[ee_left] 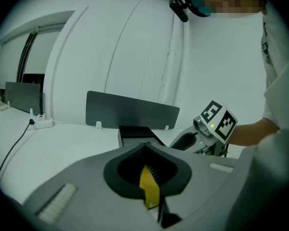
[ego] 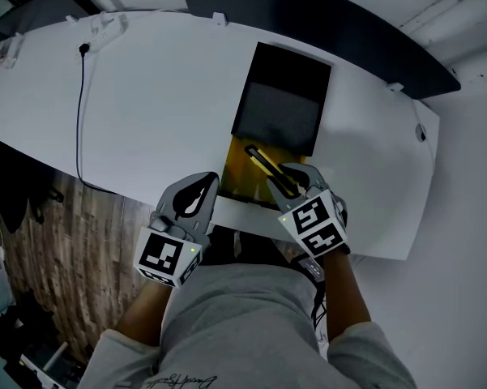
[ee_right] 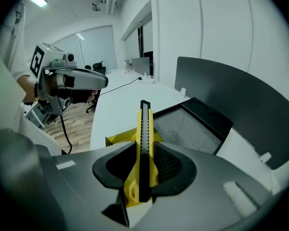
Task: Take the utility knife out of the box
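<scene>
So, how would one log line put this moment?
left gripper: shut on yellow box | right gripper: shut on utility knife | black lid: lying open

The left claw (ee_left: 146, 162) grips a yellow flap (ee_left: 149, 186), white table (ee_left: 62, 143) beyond.

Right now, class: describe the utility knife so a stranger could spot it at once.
On the white table, a black box lies open with a yellow tray at its near end. Over that tray the right gripper clamps the utility knife: a slim yellow bar with a black strip, slender where its neighbours are flat and boxy.
</scene>
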Tool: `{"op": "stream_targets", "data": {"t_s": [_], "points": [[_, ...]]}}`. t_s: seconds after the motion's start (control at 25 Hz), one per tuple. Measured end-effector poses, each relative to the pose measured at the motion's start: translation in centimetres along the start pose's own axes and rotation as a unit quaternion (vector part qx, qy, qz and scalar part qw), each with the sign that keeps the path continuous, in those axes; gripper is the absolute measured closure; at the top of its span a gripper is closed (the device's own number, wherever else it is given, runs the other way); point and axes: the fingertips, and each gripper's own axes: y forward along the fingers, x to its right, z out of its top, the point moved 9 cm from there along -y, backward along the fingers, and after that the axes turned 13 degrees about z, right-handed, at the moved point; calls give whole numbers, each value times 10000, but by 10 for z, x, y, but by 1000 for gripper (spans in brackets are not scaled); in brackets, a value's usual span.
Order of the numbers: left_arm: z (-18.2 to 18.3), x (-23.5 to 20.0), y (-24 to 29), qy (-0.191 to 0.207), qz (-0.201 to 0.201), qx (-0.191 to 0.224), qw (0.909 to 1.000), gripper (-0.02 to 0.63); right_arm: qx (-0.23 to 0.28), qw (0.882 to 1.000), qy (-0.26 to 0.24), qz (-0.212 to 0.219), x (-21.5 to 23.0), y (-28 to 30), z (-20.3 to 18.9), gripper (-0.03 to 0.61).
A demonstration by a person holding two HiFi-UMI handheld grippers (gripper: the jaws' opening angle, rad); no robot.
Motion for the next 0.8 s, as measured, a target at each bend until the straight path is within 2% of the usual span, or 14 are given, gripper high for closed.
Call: {"op": "stream_targets", "data": {"t_s": [0.32, 0.8], "points": [[10, 12, -12, 76, -53, 114, 9999, 614, 662, 9977, 169, -11, -13, -30, 11, 446], [24, 25, -26, 56, -89, 300, 9995, 614, 1480, 9882, 396, -40, -30, -71, 16, 446]]}}
